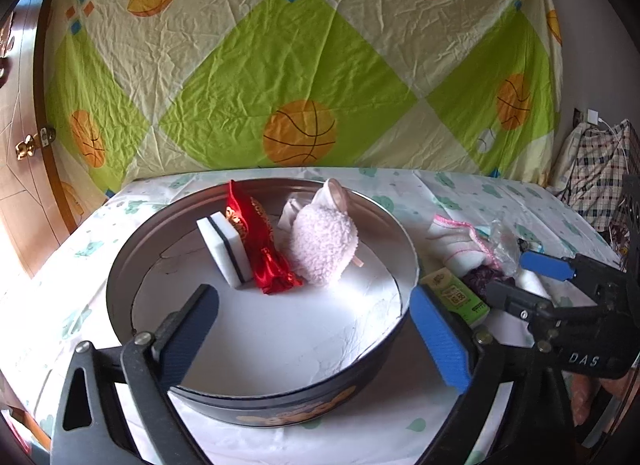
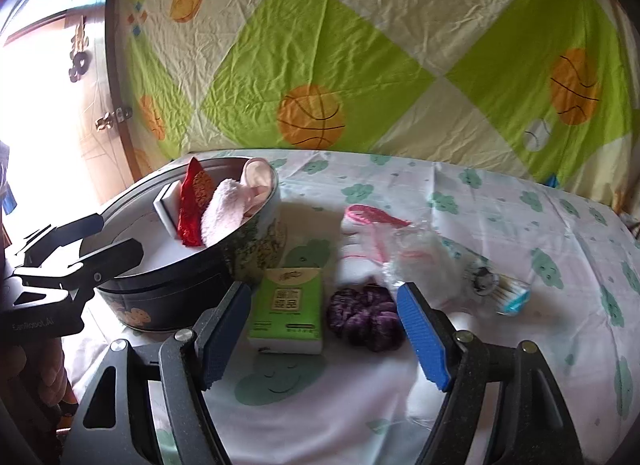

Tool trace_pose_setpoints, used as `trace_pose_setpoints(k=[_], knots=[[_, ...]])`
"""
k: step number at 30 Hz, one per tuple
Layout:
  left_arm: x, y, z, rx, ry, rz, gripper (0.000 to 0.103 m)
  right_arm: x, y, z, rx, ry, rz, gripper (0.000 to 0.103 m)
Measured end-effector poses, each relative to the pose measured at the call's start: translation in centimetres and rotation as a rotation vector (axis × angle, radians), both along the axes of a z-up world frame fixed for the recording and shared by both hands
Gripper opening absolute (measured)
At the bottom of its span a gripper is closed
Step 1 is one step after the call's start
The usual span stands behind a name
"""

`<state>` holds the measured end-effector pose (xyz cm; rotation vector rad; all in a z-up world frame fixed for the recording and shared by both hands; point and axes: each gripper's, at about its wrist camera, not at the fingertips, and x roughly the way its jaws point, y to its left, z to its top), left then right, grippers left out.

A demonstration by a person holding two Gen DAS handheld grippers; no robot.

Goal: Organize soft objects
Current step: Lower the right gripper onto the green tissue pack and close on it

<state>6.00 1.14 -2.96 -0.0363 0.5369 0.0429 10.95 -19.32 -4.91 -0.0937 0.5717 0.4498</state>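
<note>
— Round tin (image 1: pixel 120 265): brushed, dull metal inside the wall, glossy dark print outside. Sponge (image 1: pixel 224 249): matt white foam. Red pouch (image 1: pixel 260 241): shiny satin.

— Pink sock (image 1: pixel 324 245): fluffy, looped fleece. Tissue pack (image 2: pixel 286 309): glossy green plastic wrap. Scrunchie (image 2: pixel 366 315): crinkled purple velvet. Surface (image 2: pixel 500 225): thin printed cotton sheet, lightly creased. Backdrop (image 1: pixel 280 65): wrinkled cloth.

Both cameras look forward and somewhat downward along their own fingers, across a table toward a hung patterned sheet (image 1: pixel 304 65). The left view sits close over the round tin (image 1: pixel 160 233); the right view looks from beside it, near the tissue pack (image 2: pixel 288 305). Both show the tin, pack and sheet.
</note>
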Motion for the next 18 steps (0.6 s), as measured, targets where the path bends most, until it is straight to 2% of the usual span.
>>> trace_pose_setpoints(k=[4,11,18], knots=[[0.5,1.3,-0.4,-0.024,0.013,0.033,0.098,0.9,2.6,-1.1,-0.039,0.033,0.046,0.077],[0.4,2.2,-0.9,-0.06,0.02,0.043,0.099,2.8,4.3,-2.2,-0.072,0.108,0.078,0.062],[0.3,2.3,-0.8,-0.063,0.022,0.044,0.099,4.4,5.5,-3.8,-0.136,0.211,0.076,0.062]])
